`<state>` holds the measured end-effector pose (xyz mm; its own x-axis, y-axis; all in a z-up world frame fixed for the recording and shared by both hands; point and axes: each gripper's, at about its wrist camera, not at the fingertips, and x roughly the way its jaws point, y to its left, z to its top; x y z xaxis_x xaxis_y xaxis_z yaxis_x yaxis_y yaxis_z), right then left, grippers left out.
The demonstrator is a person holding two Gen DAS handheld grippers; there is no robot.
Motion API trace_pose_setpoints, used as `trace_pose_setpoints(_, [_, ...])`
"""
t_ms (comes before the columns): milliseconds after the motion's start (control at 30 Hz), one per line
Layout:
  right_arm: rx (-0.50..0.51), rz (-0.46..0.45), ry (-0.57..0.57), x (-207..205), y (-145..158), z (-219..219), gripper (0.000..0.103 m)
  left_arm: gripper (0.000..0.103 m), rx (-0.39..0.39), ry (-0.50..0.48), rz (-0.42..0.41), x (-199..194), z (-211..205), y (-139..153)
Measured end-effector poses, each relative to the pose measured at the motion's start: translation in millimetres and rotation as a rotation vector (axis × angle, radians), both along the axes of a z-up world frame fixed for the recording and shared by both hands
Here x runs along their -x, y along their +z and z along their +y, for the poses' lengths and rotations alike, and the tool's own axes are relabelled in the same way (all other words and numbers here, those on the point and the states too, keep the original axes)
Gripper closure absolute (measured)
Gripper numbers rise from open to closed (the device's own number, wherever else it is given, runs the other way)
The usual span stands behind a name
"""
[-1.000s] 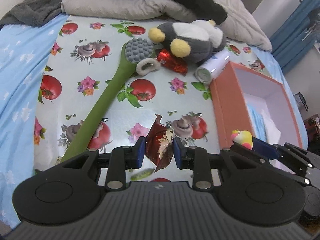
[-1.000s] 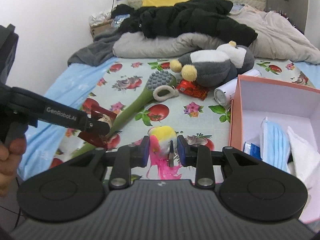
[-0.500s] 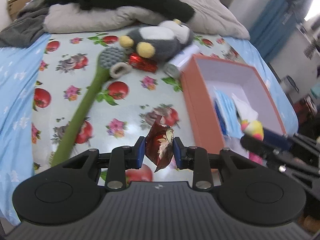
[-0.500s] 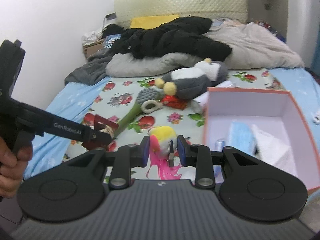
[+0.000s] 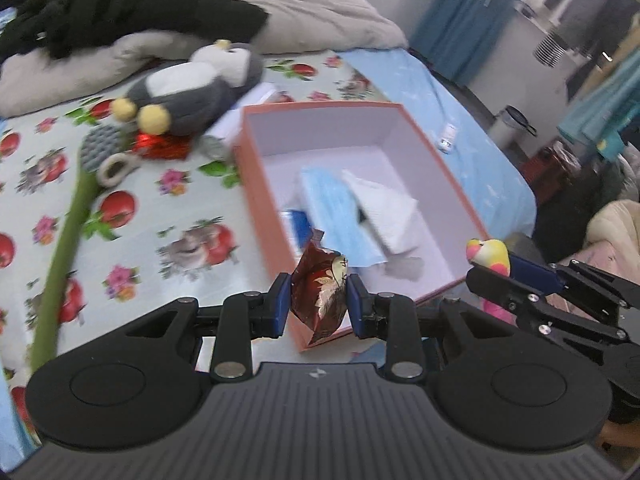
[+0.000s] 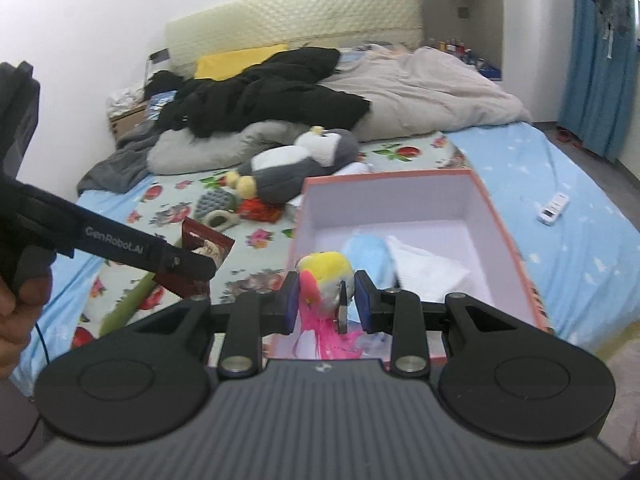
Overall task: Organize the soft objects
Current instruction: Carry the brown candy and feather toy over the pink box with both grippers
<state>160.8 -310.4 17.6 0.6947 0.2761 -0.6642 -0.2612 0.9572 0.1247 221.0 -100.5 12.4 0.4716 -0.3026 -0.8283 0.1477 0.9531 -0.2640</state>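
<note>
Two grippers each carry something soft above the near end of the pink cardboard box [image 5: 256, 184]. The left gripper [image 5: 319, 305] is clamped on a crinkled dark-red foil packet [image 5: 320, 294] printed with a pale leaf, held over the box's near corner; the right gripper [image 6: 327, 299] pinches a fuzzy yellow-and-pink plush toy [image 6: 326, 280] with bright pink strands hanging below it, just over the box's near wall. The left wrist view looks down into the box and shows a pleated blue face mask [image 5: 336, 212] lying against folded white tissue [image 5: 384, 208] on the pale lining, with a small blue item beside them too blurred to name. Only the right wrist view takes in the padded cream headboard [image 6: 292, 24], a yellow pillow [image 6: 240, 58] and a hand [image 6: 16, 312] gripping the left tool's handle. Both views show a grey-and-white plush penguin [image 5: 188, 88] lying on the glossy fruit-and-flower printed cloth [image 5: 168, 208], beside a long green brush [image 5: 76, 208] with a knobbly grey head.
</note>
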Motion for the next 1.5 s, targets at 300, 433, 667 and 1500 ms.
trace_pose_setpoints(300, [-0.002,0.033,-0.047,-26.7,-24.2,-22.8,0.07,0.069,-0.009,-0.048,0.057,-38.1,-39.9,-28.4])
trace_pose_setpoints(433, [-0.011,0.062,-0.062,-46.1,-41.1,-29.9,0.07,0.069,-0.019,-0.04,0.089,-63.3,-52.5,-48.1])
trace_pose_setpoints(667, [-0.017,0.12,-0.091,-78.4,-69.3,-51.2,0.07,0.069,-0.03,-0.036,0.148,-107.9,-76.4,-82.5])
trace_pose_setpoints(1500, [-0.041,0.221,-0.179,-175.7,-137.7,-100.4,0.057,0.054,-0.09,-0.056,0.267,-234.0,-145.3,-171.7])
